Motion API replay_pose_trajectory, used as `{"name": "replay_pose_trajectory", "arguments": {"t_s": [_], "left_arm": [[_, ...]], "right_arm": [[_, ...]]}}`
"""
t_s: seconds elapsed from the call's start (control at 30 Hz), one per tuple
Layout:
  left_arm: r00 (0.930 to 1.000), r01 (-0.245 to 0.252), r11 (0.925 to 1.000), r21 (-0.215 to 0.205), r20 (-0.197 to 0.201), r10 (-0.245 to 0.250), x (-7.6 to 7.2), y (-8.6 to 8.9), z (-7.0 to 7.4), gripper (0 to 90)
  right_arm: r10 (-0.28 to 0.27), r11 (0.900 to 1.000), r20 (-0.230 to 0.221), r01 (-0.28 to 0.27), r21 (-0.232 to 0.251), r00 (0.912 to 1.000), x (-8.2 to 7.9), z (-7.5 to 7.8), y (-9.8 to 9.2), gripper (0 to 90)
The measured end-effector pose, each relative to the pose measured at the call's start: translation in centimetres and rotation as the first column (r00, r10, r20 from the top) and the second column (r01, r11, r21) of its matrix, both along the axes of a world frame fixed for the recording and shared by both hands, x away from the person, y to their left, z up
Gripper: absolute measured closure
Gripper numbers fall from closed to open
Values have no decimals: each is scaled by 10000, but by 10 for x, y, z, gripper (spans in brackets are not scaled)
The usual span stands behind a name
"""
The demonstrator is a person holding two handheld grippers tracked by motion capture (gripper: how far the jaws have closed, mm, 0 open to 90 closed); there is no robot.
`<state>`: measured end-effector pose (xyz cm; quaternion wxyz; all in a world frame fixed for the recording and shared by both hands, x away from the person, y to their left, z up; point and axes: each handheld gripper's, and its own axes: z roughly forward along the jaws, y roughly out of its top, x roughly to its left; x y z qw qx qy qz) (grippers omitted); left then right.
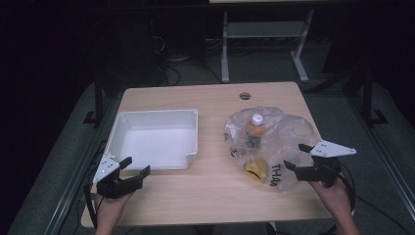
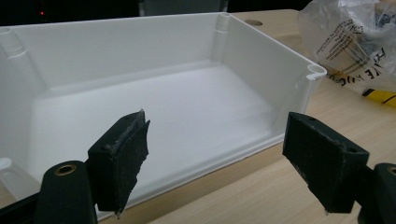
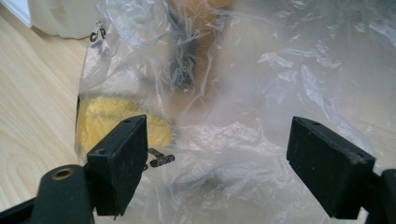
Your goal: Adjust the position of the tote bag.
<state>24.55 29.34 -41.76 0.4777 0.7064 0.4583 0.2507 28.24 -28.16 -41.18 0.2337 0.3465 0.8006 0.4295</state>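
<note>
My right gripper (image 1: 302, 157) is open at the lower right, just beside the bag (image 1: 284, 132); the bag lies up-left of it. My left gripper (image 1: 135, 167), open too, is farther, by the tray (image 1: 192, 117).

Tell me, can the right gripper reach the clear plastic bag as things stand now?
Probably yes. The right gripper is right at the edge of the plastic bag, its jaws are open, and nothing lies between them.

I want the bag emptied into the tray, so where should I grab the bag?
Probably pinch the loose crumpled film at the bag's near right edge, coming from the person's side with the right hand-held gripper; the bottle and yellow item weigh down its left half.
</note>
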Motion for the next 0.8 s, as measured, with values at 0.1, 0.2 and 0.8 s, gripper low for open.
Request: {"name": "replay_pose_trajectory", "arguments": {"t_s": [0.1, 0.2, 0.8], "left_arm": [[10000, 38, 10000, 38, 5, -38, 1, -1, 0, 218], [10000, 36, 9999, 109, -63, -36, 2, -1, -1, 218], [9954, 934, 9955, 157, -214, -931, 4, -6, -3, 220]], "right_arm": [[26, 10000, 36, -26, -60, 10000, 0, 0, -1, 202], [45, 10000, 119, -44, -26, 9999, 0, 0, -3, 202], [206, 9998, 236, -208, 64, 9995, -3, 2, -4, 200]]}}
